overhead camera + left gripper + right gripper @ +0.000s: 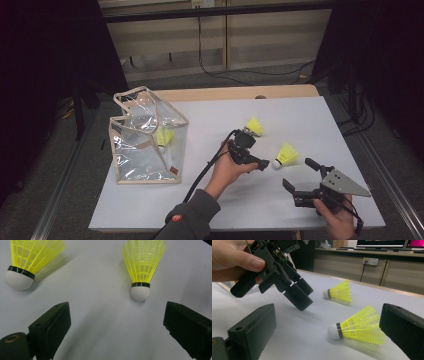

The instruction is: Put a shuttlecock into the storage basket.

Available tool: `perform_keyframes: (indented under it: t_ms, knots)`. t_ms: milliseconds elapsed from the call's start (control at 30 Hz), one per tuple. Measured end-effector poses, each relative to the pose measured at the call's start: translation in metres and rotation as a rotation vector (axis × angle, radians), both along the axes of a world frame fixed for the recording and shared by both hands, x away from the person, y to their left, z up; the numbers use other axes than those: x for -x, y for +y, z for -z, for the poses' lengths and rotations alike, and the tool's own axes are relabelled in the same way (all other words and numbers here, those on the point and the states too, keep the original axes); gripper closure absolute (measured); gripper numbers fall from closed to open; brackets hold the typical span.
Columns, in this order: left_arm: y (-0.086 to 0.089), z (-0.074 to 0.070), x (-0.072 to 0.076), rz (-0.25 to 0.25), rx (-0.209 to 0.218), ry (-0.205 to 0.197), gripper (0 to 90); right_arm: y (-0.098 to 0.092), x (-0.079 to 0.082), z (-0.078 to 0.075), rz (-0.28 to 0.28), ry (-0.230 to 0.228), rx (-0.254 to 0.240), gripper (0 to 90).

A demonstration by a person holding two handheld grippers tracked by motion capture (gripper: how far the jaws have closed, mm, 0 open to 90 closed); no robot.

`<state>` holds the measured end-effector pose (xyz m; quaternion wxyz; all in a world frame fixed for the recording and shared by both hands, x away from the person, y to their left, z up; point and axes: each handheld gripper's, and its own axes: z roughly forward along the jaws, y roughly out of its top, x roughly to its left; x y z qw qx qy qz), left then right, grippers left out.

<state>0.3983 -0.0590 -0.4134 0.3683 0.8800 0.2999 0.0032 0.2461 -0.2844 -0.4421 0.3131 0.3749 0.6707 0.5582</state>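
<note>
So the left gripper (251, 154) hovers over the middle of the table (210, 200), jaws spread wide and empty, tilted down toward the near shuttlecock (286, 155). That shuttlecock lies on its side just right of the gripper's tips, white cork end pointing left at them, apart from them by a small gap. In the left gripper view the same shuttlecock (142, 265) sits just ahead of the two jaws, a bit toward the right-hand jaw, cork end facing the camera, nothing touching it.

The far shuttlecock (254, 126) lies just beyond the left gripper, toward the far side of the table; it also shows at the top left of the left gripper view (30, 260).

The right gripper (302, 181) is down at the near right of the table, jaws also wide apart and holding nothing, with the near shuttlecock a little beyond it. Its own view has that shuttlecock (359, 327) lying between the two jaws but farther out, skirt toward the right jaw.

Over on the left there's a clear bag (145, 140) standing upright with its top open, and a third shuttlecock (164, 137) sits inside it.

The right gripper view catches the left gripper (287, 287) from the side, hanging above the table, not touching it, which the high view doesn't make clear. It also shows monitors (382, 243) at the back of the room.
</note>
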Motion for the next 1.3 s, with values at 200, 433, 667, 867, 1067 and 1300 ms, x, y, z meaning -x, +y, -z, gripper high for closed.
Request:
perform_keyframes:
  t_ms: [200, 433, 667, 867, 1067, 1300]
  knots:
    - [-0.003, 0.003, 0.000, 0.013, 0.011, -0.006, 7.5, 0.000, 0.000, 0.000, 0.000, -0.002, 0.003, 0.9]
    - [-0.007, 0.006, 0.001, 0.028, 0.011, -0.005, 7.4, 0.001, 0.000, 0.000, -0.001, -0.002, 0.005, 0.9]
    - [-0.011, 0.010, 0.002, 0.038, 0.013, -0.013, 7.2, 0.001, 0.000, 0.000, 0.000, -0.001, 0.004, 0.9]
    - [-0.015, 0.012, 0.003, 0.048, 0.013, -0.014, 7.2, 0.000, 0.000, 0.000, 0.001, -0.003, 0.000, 0.8]
    - [-0.019, 0.014, 0.004, 0.052, 0.010, -0.014, 7.3, 0.001, 0.000, 0.000, -0.001, -0.001, 0.001, 0.8]
    - [-0.023, 0.017, 0.003, 0.051, 0.016, -0.020, 8.7, 0.000, 0.000, 0.000, 0.001, 0.000, 0.001, 0.8]
